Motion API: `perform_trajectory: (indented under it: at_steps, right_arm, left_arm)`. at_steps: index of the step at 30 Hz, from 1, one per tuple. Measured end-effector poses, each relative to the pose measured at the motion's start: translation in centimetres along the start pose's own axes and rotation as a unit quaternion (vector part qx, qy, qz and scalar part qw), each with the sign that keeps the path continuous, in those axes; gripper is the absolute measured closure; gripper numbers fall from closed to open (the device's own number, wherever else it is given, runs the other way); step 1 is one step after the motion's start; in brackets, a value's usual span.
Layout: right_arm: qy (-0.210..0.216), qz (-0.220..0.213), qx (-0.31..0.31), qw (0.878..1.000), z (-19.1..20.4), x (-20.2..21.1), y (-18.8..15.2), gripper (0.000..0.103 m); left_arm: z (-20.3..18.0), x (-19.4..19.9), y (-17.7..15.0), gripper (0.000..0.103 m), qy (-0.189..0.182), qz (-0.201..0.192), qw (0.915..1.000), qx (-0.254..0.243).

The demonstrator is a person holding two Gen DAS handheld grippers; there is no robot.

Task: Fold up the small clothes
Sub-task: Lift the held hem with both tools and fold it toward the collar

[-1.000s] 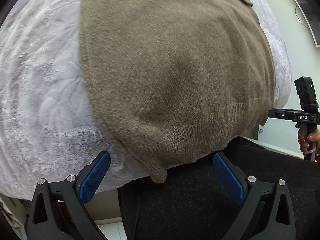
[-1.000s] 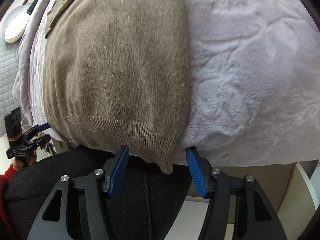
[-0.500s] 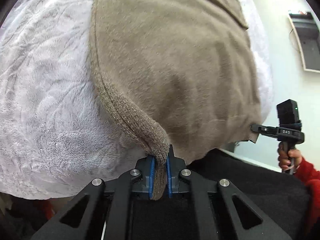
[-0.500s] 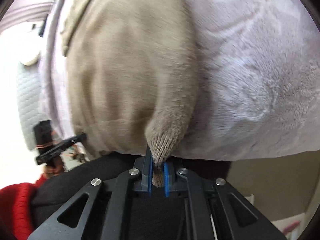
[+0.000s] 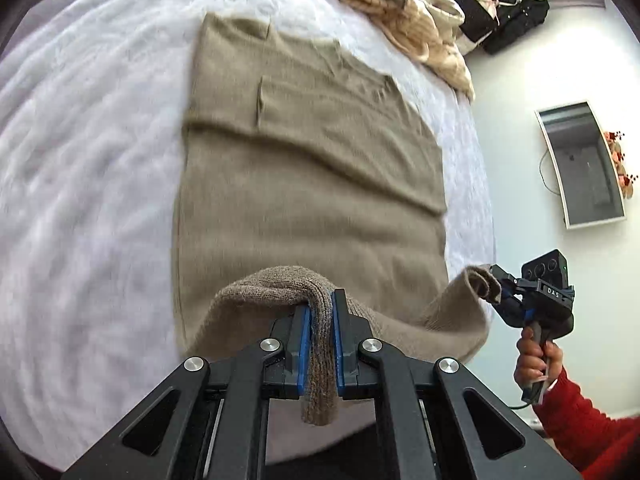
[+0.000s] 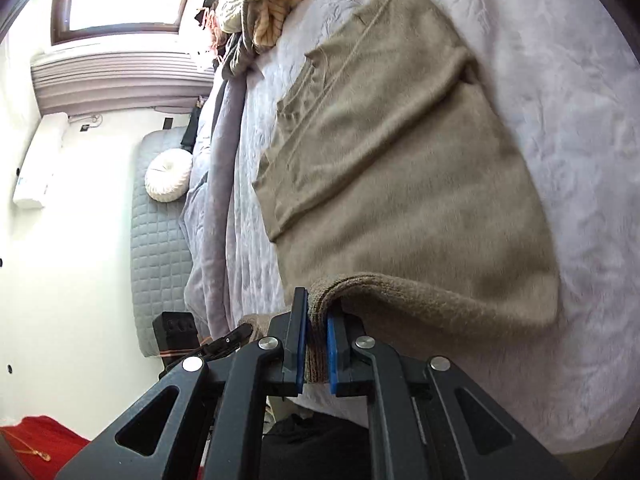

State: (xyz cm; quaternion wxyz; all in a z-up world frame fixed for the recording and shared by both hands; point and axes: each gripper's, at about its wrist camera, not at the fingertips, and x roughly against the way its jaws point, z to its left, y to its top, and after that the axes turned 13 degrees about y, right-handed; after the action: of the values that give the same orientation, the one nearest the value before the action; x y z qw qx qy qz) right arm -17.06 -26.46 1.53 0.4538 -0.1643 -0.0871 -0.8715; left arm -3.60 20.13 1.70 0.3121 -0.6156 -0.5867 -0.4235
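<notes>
The bed point(image 5: 72, 168) is big and covered in a soft white blanket. The sweater point(image 5: 304, 184) lies flat in the middle of it. It is brown and long. Its long way runs from the near edge of the bed, where the grippers are, up to the far end, where a heap of clothes point(image 5: 416, 28) sits just past the sweater's top. The sleeves look already tucked in across the sweater's top half.

The hem point(image 5: 276, 280) is the sweater's near end, and it is lifted off the bed. The rest of the sweater lies flat beyond it.

The left gripper point(image 5: 320, 344) is squeezed tight on the hem's left corner. The right gripper point(image 6: 317, 356) is squeezed tight on the hem's right corner. In the left view the right gripper point(image 5: 502, 292) sits off to the right side of the sweater, about level with the left one. Both are about as near to the hem as each other.

So the whole sweater lies straight ahead of both grippers. I think the next move is to carry the hem forward, along the long way, toward the sweater's top. Both hands should go together so the fold stays straight.
</notes>
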Motion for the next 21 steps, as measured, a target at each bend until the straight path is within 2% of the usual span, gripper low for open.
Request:
perform_trajectory:
  at_steps: [1, 4, 9, 11, 16, 21]
  right_arm:
    - [-0.004, -0.006, -0.001, 1.0, -0.1, -0.5, 0.9, 0.094]
    - [-0.023, -0.019, -0.012, 0.999, -0.9, -1.1, 4.1, 0.094]
    - [-0.047, -0.032, -0.025, 0.998, -2.1, -2.6, 6.4, 0.094]
    - [-0.041, -0.033, -0.017, 0.998, -1.7, -2.7, 6.8, 0.094]
    - [-0.01, -0.045, 0.011, 0.999, 1.0, -2.4, 9.0, 0.094]
    - [-0.005, -0.065, 0.018, 0.998, 1.5, -3.4, 13.2, 0.094]
  left_arm:
    - [-1.3, -1.0, 0.6, 0.092, 0.008, -0.006, 0.9999, -0.003]
    - [-1.6, -2.3, 2.9, 0.092, 0.033, -0.02, 0.9991, -0.017]
    - [-2.5, -4.8, 5.1, 0.092, 0.05, -0.027, 0.9983, -0.009]
    - [-3.3, -5.3, 5.9, 0.092, 0.045, -0.035, 0.9984, 0.0]
    - [-3.6, -3.7, 8.3, 0.092, 0.022, -0.065, 0.9975, 0.017]
    - [-3.9, -4.9, 12.5, 0.092, 0.037, -0.088, 0.9953, 0.012]
